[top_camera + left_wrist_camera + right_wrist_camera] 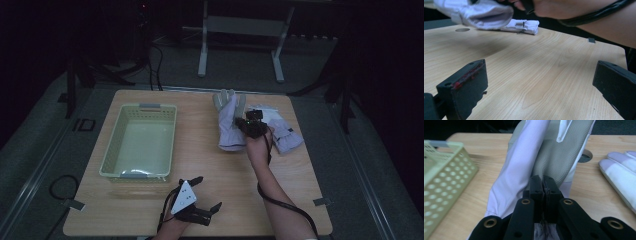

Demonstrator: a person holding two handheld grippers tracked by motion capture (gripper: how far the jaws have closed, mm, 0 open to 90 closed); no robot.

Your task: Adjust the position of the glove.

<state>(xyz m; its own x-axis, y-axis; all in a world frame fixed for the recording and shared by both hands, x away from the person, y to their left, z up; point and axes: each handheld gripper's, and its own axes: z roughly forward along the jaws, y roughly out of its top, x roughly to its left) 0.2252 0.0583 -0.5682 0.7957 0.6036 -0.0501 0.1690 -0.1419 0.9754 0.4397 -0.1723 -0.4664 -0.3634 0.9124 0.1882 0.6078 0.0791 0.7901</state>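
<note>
A white and grey glove [229,122] lies lengthwise at the table's far middle. My right gripper [250,125] is shut on its near edge. In the right gripper view the jaws [543,186] pinch the glove's fabric [524,165], with its grey palm side facing me. In the left gripper view that glove [479,13] hangs a little above the wood. A second white glove [282,132] lies flat just right of the hand. My left gripper [210,192] rests at the front edge, open and holding nothing [539,87].
A pale green perforated basket [107,150] stands on the table's left half, with nothing inside. Bare wood [210,160] lies between basket, gloves and left gripper. A round hole [585,157] in the tabletop is behind the held glove. The right forearm and cable [584,15] cross above the table.
</note>
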